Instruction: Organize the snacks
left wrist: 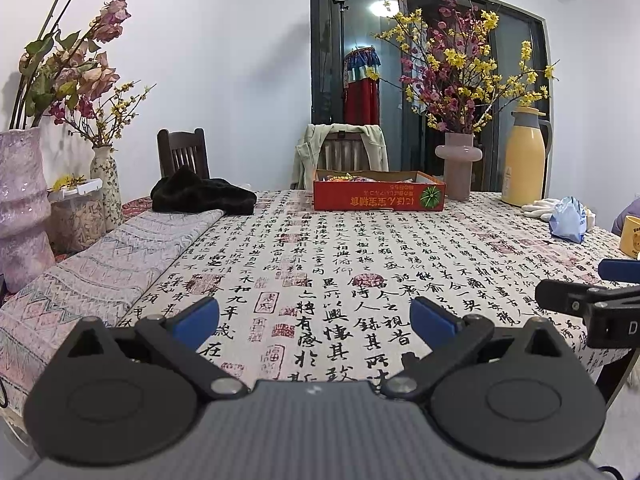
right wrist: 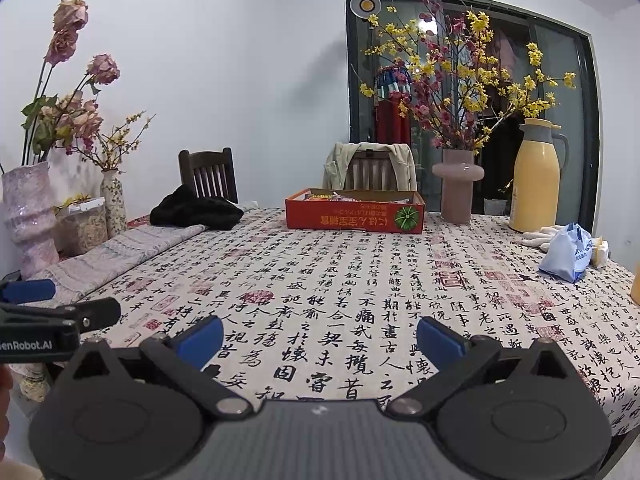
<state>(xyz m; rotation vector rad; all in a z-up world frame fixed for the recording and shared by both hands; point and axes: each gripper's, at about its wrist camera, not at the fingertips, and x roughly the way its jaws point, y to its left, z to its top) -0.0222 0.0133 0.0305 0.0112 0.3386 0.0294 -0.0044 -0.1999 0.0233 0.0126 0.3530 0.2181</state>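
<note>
I am holding both grippers low over the near edge of the table, side by side and well back from everything. The left gripper [left wrist: 314, 316] is showing its blue-padded jaws spread wide with nothing between them, and the right gripper [right wrist: 319, 338] is standing just the same: apart and empty.

I am looking across the calligraphy-printed tablecloth [left wrist: 320, 248] at the shallow red cardboard box [left wrist: 379, 196] near the far edge, beside the pink ceramic vase [left wrist: 458, 166] of yellow and red blossoms. Wrapped snacks [right wrist: 340, 197] are already lying inside that box, so as I judge it the gathering is either mostly done or the sorting inside has not begun; no loose snack is lying on the open cloth between me and the box.

A pale blue plastic packet [right wrist: 568, 254] is sitting at the right, near the white gloves [right wrist: 542, 235] and the yellow thermos jug [right wrist: 536, 176]; whether it is a snack I cannot tell. The box wall is hiding most of its contents, and the printing is too small to read.
</note>
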